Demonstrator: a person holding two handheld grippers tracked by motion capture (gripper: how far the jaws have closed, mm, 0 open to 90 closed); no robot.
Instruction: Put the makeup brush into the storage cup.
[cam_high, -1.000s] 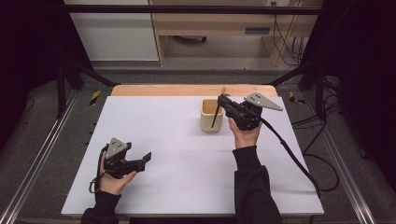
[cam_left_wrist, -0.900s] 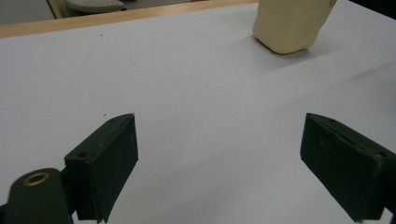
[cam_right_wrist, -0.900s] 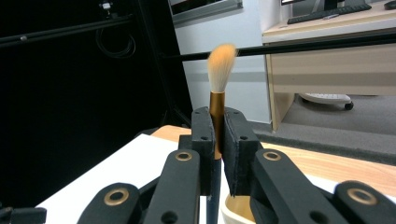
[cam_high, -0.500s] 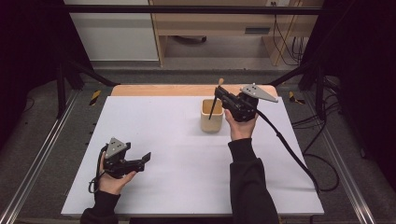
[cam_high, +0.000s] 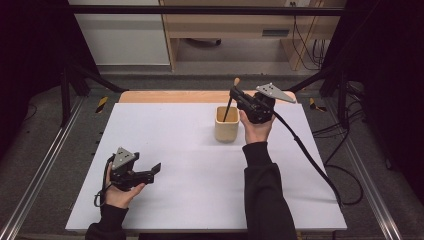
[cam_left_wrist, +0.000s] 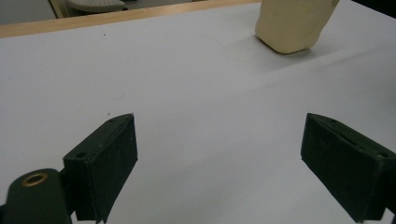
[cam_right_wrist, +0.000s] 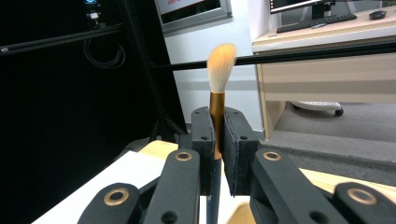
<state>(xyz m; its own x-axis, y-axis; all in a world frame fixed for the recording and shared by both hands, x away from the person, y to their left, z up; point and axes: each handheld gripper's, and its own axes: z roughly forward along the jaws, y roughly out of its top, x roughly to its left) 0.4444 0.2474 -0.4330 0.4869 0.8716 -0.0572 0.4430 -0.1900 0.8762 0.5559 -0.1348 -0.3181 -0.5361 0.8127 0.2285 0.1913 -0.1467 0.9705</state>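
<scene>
A cream-coloured cup (cam_high: 227, 123) stands on the white table (cam_high: 190, 165), right of its middle; the same cup (cam_left_wrist: 293, 23) shows at the top of the left gripper view. My right gripper (cam_high: 234, 94) hangs just above and behind the cup, shut on a makeup brush (cam_high: 230, 104) with a dark handle, gold ferrule and pale bristles pointing up. The brush's lower end dips into the cup. In the right gripper view the brush (cam_right_wrist: 217, 98) stands upright between the two pads. My left gripper (cam_high: 152, 171) rests low at the front left, open and holding nothing.
A wooden strip (cam_high: 165, 96) runs along the table's far edge. Beyond it stand a wooden desk (cam_high: 235, 30) and a white cabinet (cam_high: 117, 32). A black cable (cam_high: 305, 150) trails from my right gripper across the table's right side. Dark metal frame rails border both sides.
My right gripper has carried the brush a little farther back and higher over the cup, tilting it more upright. The left gripper has stayed where it was.
</scene>
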